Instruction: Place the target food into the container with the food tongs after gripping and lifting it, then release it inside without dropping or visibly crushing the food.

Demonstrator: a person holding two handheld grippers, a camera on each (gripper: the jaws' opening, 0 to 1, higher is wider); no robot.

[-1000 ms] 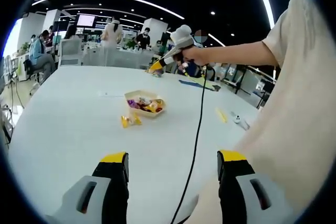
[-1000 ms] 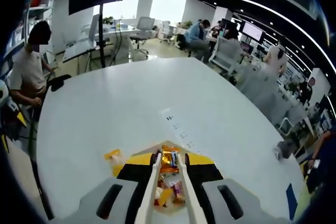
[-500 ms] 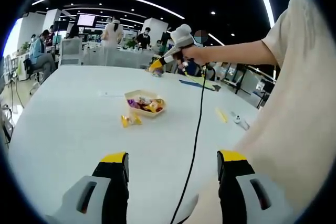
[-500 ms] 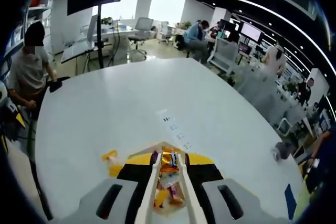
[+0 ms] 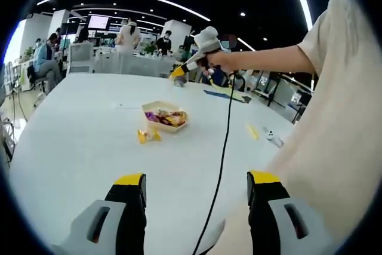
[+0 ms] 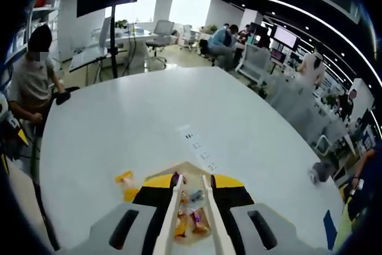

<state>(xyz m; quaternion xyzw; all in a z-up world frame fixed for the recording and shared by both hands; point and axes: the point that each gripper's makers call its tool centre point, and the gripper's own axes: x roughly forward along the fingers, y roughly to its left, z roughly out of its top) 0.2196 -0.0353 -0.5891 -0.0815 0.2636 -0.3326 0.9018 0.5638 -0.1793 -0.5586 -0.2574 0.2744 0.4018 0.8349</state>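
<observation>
- Right gripper [image 6: 191, 207] clamped on food tongs [image 6: 190, 204]; tong arms run parallel with a narrow gap, tips over container [image 6: 185, 222]. Nothing seen pinched between tips; can't tell for sure, tips small.
- Same gripper seen from left gripper view [image 5: 179, 73], held high above table [image 5: 77, 141], well above the tray.
- Container [image 5: 164, 117] near table centre, wrapped candies inside. More wrapped candy [image 5: 147, 136] loose on table just beside container's near edge; likely next target food.
- Step judged: between release and next pick. To do well: lower tips straight down, spread just wider than candy, squeeze lightly on wrapper body, lift clear of rim before moving over.
- Ease pressure only once tips are low inside tray, so no drop or bounce out.
- Left gripper [image 5: 194, 207] wide apart, holding nothing, low near table's near edge.
- In the way: black cable [image 5: 222, 147] hanging from right gripper across table, may drag near candy.
- Around: small items [image 5: 271, 137] toward right edge, printed marks [image 6: 200, 141] past container, seated person [image 6: 33, 82] beyond left edge, office desks behind.
</observation>
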